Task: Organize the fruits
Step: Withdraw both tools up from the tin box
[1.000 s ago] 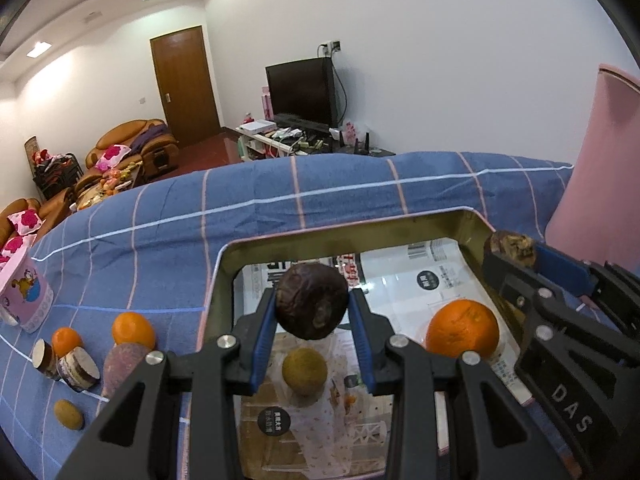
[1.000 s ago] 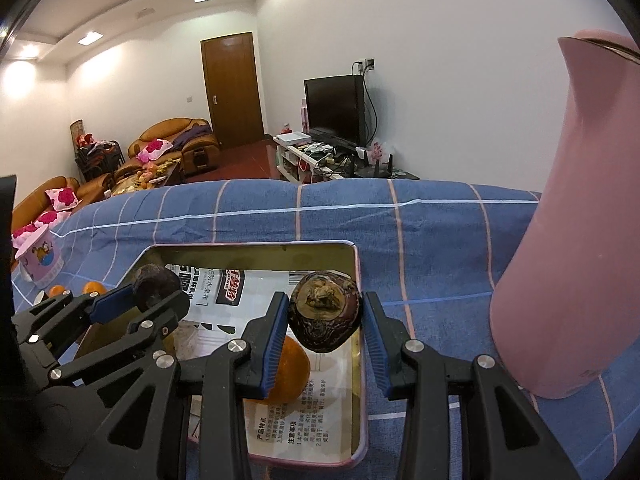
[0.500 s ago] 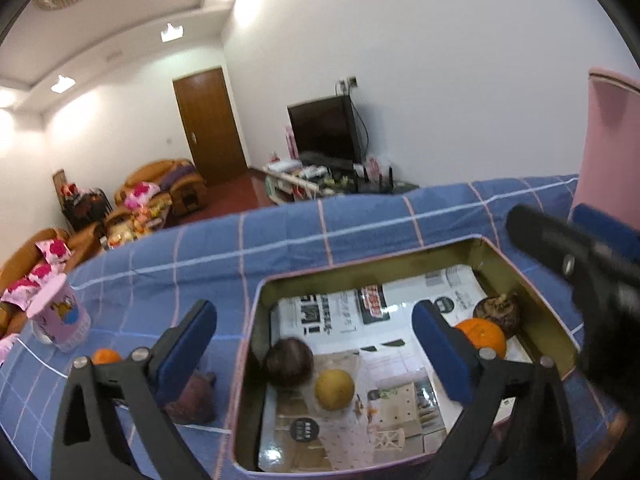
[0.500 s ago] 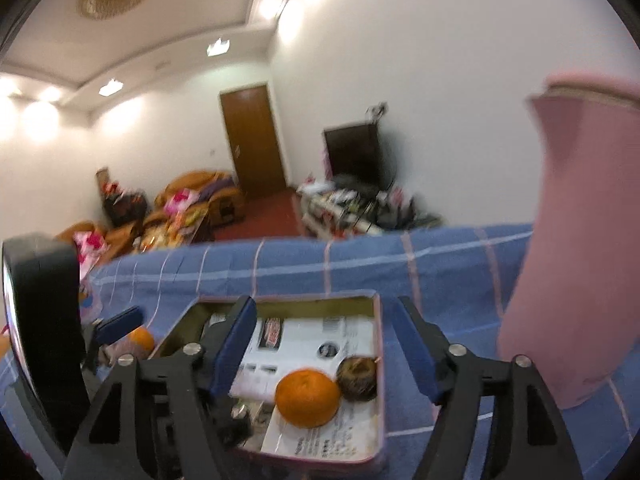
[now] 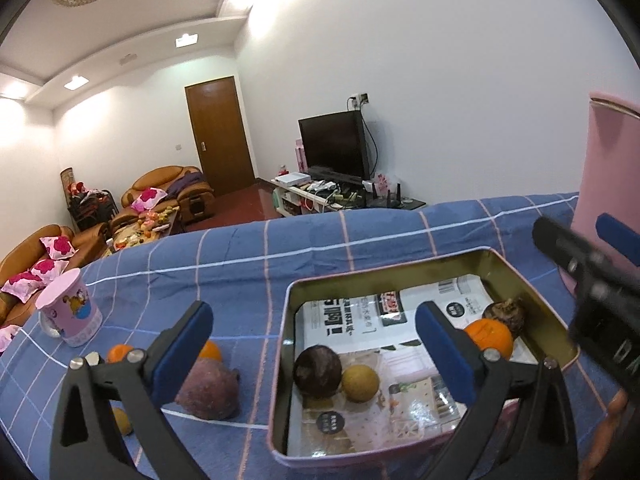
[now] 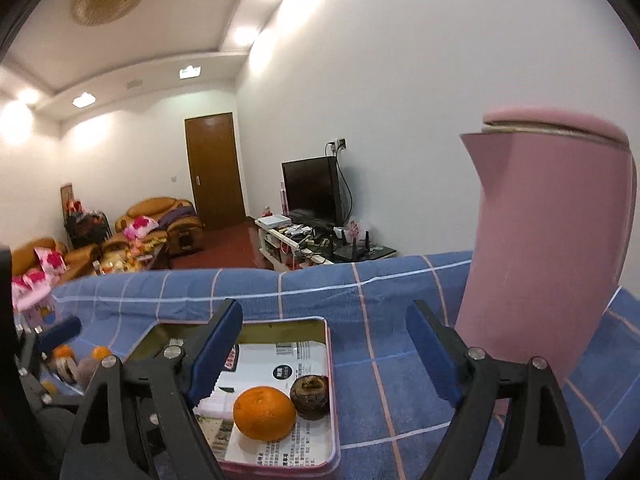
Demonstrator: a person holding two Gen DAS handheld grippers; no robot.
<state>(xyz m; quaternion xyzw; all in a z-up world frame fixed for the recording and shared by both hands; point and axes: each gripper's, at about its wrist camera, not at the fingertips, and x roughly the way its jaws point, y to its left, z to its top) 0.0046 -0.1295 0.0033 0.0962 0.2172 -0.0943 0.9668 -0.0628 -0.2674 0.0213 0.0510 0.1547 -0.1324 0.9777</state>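
Observation:
A metal tin (image 5: 532, 292) lined with printed paper sits on the blue checked cloth. In it lie a dark purple round fruit (image 5: 317, 371), a yellow-brown fruit (image 5: 359, 383), an orange (image 5: 489, 337) and a dark brown fruit (image 5: 505, 313). My left gripper (image 5: 316, 344) is open and empty, raised above the tin's left edge. My right gripper (image 6: 324, 352) is open and empty above the tin's (image 6: 334, 432) right side, over the orange (image 6: 264, 412) and the brown fruit (image 6: 309, 396).
Left of the tin lie a large purple fruit (image 5: 208, 394), two oranges (image 5: 120, 353) and a small yellow fruit (image 5: 121, 421). A pink cup (image 5: 69, 312) stands further left. A tall pink jug (image 6: 536, 248) stands right of the tin.
Both grippers opened and let go of their dark fruits, which now lie in the tin. Both grippers then rose and drew back.

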